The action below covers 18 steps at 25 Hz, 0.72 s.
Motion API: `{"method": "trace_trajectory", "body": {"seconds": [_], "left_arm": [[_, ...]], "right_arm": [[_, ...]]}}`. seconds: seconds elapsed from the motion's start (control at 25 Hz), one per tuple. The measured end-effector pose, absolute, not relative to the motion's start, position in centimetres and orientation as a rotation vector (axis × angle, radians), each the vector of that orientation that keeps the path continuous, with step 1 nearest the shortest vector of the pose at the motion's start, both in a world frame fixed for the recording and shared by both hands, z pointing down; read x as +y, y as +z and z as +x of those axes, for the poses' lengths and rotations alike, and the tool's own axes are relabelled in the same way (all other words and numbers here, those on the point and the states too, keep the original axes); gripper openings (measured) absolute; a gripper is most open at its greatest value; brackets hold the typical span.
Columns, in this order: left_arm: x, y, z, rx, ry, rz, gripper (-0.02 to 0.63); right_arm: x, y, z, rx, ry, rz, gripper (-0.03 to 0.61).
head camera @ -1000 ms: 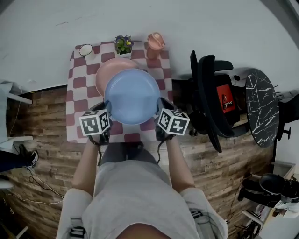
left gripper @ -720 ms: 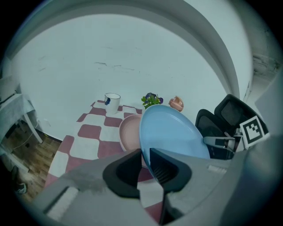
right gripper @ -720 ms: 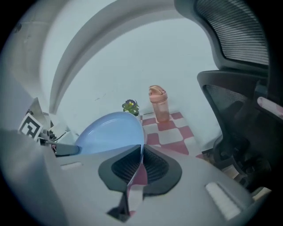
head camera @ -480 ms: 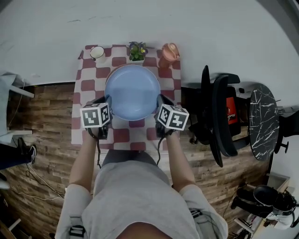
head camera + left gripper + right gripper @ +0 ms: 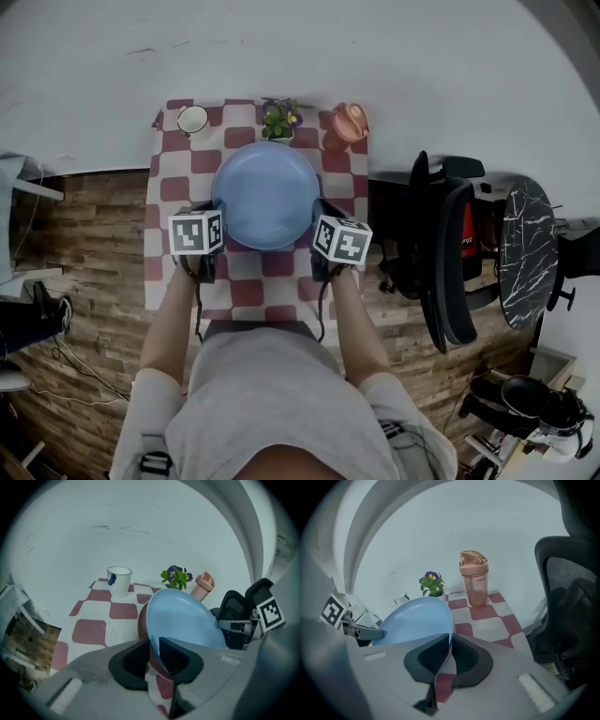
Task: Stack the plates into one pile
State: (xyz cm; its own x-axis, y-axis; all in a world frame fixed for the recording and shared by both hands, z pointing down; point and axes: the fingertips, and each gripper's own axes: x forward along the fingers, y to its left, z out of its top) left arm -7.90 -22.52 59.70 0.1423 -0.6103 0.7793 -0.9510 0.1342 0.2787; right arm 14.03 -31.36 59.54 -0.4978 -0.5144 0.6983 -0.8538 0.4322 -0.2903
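Observation:
I carry a blue plate (image 5: 265,192) by its two side rims over the checkered table (image 5: 167,192). My left gripper (image 5: 213,209) is shut on the plate's left rim and my right gripper (image 5: 319,209) on its right rim. In the left gripper view the blue plate (image 5: 185,620) lies close over a pink plate (image 5: 142,620); I cannot tell whether they touch. In the head view the pink plate is hidden beneath the blue one. In the right gripper view the blue plate's (image 5: 417,620) rim sits between the pads; these jaws have just been opening slightly.
At the table's far edge stand a white mug (image 5: 192,119), a small potted plant (image 5: 280,117) and a pink shaker bottle (image 5: 350,122). A white wall rises behind them. A black office chair (image 5: 441,244) and a round marble side table (image 5: 525,248) stand to the right.
Both grippers have carried the blue plate away from me across the table. It now covers the pink plate, which showed at its far left a second ago.

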Motion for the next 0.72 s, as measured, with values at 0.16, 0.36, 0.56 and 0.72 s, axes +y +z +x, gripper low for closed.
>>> {"method": "trace_trajectory", "body": {"seconds": [0.16,0.36,0.56,0.72], "left_arm": [[-23.1,60.7,-8.1,-1.543,0.508,1.560,0.078],[-24.1,60.7,-8.4,-1.557,0.527,1.576,0.078],[-23.7,61.2,-8.4,-1.543,0.544,1.587,0.086],[-23.7,60.8,-8.2,-1.528,0.537,1.621,0.123]], "right_arm": [[-31.9,60.5,13.8,-2.148,0.871,1.147,0.024],[-32.3,60.9,13.7,-2.128,0.844,1.147,0.028],[-32.0,61.1,13.4,-2.100,0.794,1.119,0.031],[-31.7,61.6,13.3,-2.085,0.796,1.109,0.032]]}}
